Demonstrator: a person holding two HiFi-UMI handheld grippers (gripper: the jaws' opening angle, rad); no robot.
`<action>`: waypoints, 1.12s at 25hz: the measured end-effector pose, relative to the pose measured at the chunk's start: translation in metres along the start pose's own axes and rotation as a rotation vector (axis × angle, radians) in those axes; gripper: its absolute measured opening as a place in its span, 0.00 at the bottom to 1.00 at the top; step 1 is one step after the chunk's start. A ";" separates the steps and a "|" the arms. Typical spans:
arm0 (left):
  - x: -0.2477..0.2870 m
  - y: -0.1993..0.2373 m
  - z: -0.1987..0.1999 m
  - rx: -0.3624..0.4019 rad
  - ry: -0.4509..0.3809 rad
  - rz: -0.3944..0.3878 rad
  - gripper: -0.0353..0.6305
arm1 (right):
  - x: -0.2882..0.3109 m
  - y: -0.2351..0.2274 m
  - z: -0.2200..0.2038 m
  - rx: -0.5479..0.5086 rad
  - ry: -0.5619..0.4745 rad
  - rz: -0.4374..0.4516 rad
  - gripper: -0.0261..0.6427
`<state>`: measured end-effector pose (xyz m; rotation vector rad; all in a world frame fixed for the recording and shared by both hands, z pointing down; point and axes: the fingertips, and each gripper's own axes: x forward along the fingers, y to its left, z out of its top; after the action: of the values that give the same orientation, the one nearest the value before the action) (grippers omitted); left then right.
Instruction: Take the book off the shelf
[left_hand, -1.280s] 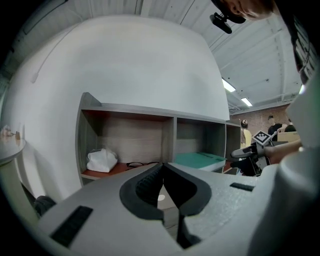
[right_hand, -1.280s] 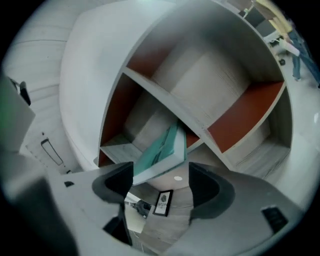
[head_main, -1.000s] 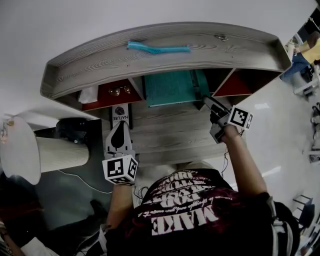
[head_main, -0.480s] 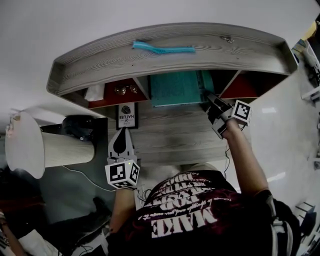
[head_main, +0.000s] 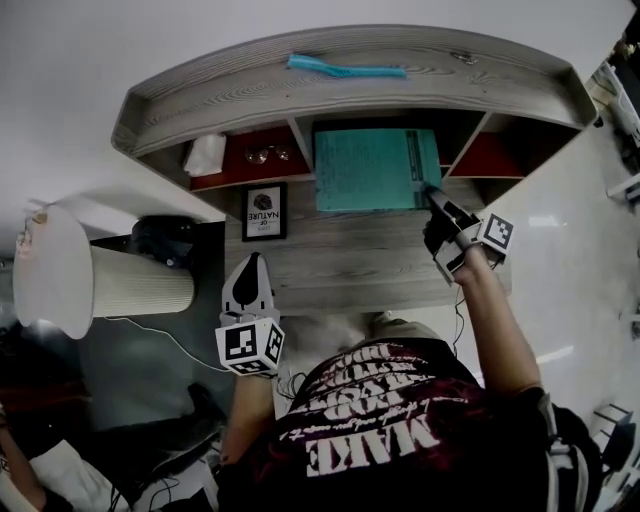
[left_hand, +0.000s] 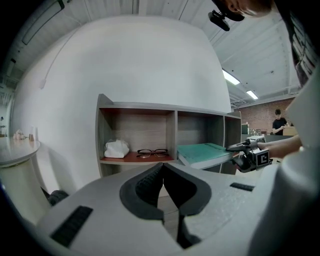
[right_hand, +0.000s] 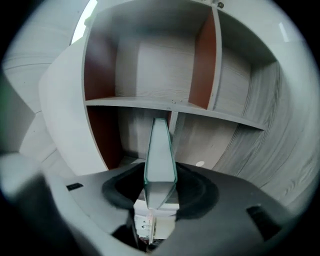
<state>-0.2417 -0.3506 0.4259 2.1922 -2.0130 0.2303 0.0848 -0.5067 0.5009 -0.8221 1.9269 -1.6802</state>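
A thin teal book lies flat in the middle compartment of the grey wooden shelf and juts out over its front edge. My right gripper is at the book's front right corner. In the right gripper view the book runs edge-on between the jaws, which are closing, and the dark pads press on both of its faces. My left gripper hangs lower left, away from the shelf, shut and empty. In the left gripper view, the book and right gripper appear past the shut left gripper.
In the left compartment lie a pair of glasses and a white crumpled cloth. A teal brush lies on the shelf top. A framed print leans below. A white lamp shade stands at the left.
The right gripper reached the book's front corner and its jaws came together on it. The book now sticks further out of the compartment. The left gripper has hardly moved.
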 end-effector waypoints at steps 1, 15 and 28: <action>-0.003 0.001 -0.001 0.001 0.001 -0.001 0.06 | -0.003 0.000 -0.002 0.005 -0.007 -0.001 0.31; -0.061 0.007 -0.024 0.013 0.025 -0.062 0.06 | -0.072 0.003 -0.059 0.044 -0.146 0.001 0.31; -0.083 0.022 -0.044 0.030 0.082 -0.079 0.06 | -0.084 -0.070 -0.119 0.084 -0.088 -0.165 0.31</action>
<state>-0.2706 -0.2624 0.4506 2.2369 -1.8879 0.3365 0.0741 -0.3689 0.5848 -1.0289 1.7585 -1.7751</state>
